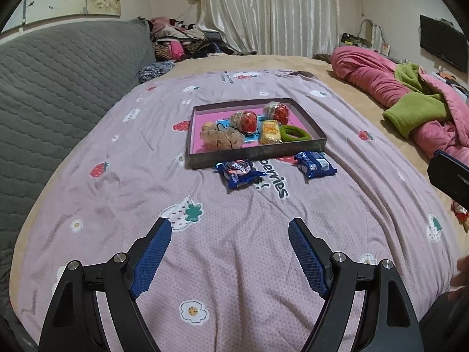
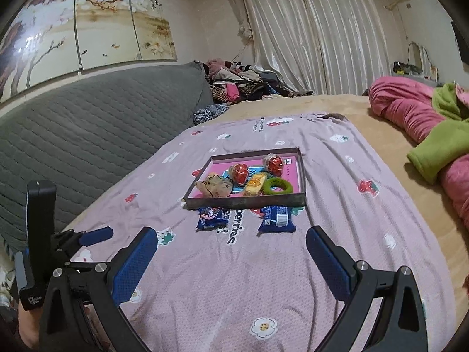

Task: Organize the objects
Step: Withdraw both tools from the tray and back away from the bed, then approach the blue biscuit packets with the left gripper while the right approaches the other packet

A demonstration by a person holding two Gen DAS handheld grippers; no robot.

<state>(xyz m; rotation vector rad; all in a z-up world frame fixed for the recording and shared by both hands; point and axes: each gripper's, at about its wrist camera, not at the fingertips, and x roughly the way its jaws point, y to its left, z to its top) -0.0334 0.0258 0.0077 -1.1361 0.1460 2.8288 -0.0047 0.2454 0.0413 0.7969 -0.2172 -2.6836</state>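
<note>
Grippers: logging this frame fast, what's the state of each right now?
Left gripper: open, holding nothing.
Right gripper: open, holding nothing.

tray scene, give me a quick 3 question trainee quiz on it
1. True or false: both blue packets lie inside the tray.
2. Which item sits nearest the tray's right wall? A) green ring B) yellow packet C) beige scrunchie
3. Fill in: both the left gripper and the right gripper are ____, holding nothing.

Key: 1 false, they lie on the blanket just in front of the tray. 2 A. 3 open.
</note>
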